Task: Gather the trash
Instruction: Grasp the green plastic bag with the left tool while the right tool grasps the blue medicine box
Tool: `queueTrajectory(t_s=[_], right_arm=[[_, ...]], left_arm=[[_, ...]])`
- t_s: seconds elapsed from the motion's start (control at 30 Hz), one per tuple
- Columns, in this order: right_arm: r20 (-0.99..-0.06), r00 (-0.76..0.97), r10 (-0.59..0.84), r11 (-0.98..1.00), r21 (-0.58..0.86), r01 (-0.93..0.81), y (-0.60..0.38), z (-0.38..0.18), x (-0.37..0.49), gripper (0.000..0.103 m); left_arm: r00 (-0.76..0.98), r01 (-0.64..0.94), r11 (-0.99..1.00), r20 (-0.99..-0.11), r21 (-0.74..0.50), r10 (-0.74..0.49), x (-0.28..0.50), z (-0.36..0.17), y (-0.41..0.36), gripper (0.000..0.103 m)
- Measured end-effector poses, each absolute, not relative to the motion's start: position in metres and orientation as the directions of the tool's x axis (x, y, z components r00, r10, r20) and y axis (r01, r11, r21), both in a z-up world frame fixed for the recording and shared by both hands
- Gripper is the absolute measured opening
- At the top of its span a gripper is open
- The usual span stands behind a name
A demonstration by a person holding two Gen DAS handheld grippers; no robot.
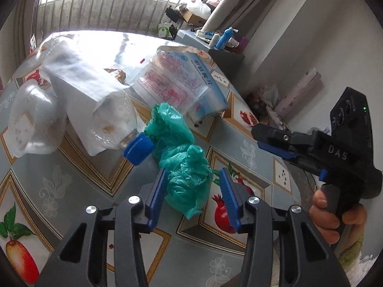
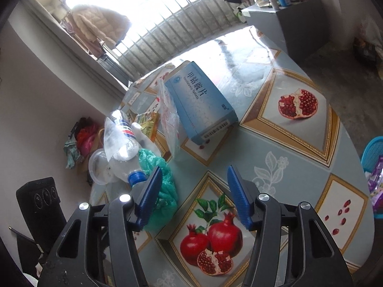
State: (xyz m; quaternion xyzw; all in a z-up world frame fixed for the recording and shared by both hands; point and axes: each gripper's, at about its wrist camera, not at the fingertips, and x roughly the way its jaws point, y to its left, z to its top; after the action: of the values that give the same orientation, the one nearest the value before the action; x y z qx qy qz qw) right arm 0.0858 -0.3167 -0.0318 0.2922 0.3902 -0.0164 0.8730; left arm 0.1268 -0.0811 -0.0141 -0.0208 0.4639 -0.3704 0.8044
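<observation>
A crumpled green plastic bag [image 1: 182, 167] lies on the table; its lower part sits between the open fingers of my left gripper [image 1: 192, 186], neither pad pressed on it. Beside it lies an empty clear bottle with a blue cap [image 1: 138, 149], a white paper sheet [image 1: 79, 81], a clear plastic cup [image 1: 33, 122] and a blue medicine box [image 1: 191, 83] with a clear printed bag. My right gripper [image 2: 195, 191] is open and empty over the tablecloth, right of the green bag [image 2: 162, 186] and bottle [image 2: 126, 153]. The box [image 2: 201, 102] lies ahead of it.
The table [image 2: 299, 148] has a pomegranate-print cloth and a curved edge at right. A turquoise basket [image 2: 373, 157] stands beyond that edge. A grey cabinet [image 2: 275, 21] with bottles stands at the back. The right gripper's body [image 1: 335, 153] shows at the left view's right.
</observation>
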Motion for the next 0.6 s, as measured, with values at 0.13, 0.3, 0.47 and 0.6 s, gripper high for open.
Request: queueTrajectory(t_s=[0.13, 0.3, 0.47, 0.6], right_arm=[[-0.688, 0.702, 0.185, 0.822, 0.5, 0.274, -0.326, -0.031, 0.08, 0.052], [-0.682, 0.712, 0.165, 0.818, 0.498, 0.288, -0.334, -0.028, 0.075, 0.052], [-0.683, 0.715, 0.15, 0.815, 0.495, 0.301, -0.34, -0.029, 0.071, 0.052], [-0.675, 0.722, 0.149, 0.819, 0.494, 0.293, -0.347, -0.024, 0.074, 0.052]], left_arm=[[0.326, 0.554, 0.76, -0.751, -0.34, -0.574, 0.131, -0.026, -0.088, 0.041], [0.386, 0.545, 0.783, -0.739, -0.3, -0.552, 0.133, -0.021, -0.093, 0.033], [0.438, 0.554, 0.781, -0.697, -0.288, -0.568, 0.129, -0.004, -0.1, 0.031], [0.496, 0.553, 0.782, -0.64, -0.288, -0.587, 0.132, 0.021, -0.099, 0.031]])
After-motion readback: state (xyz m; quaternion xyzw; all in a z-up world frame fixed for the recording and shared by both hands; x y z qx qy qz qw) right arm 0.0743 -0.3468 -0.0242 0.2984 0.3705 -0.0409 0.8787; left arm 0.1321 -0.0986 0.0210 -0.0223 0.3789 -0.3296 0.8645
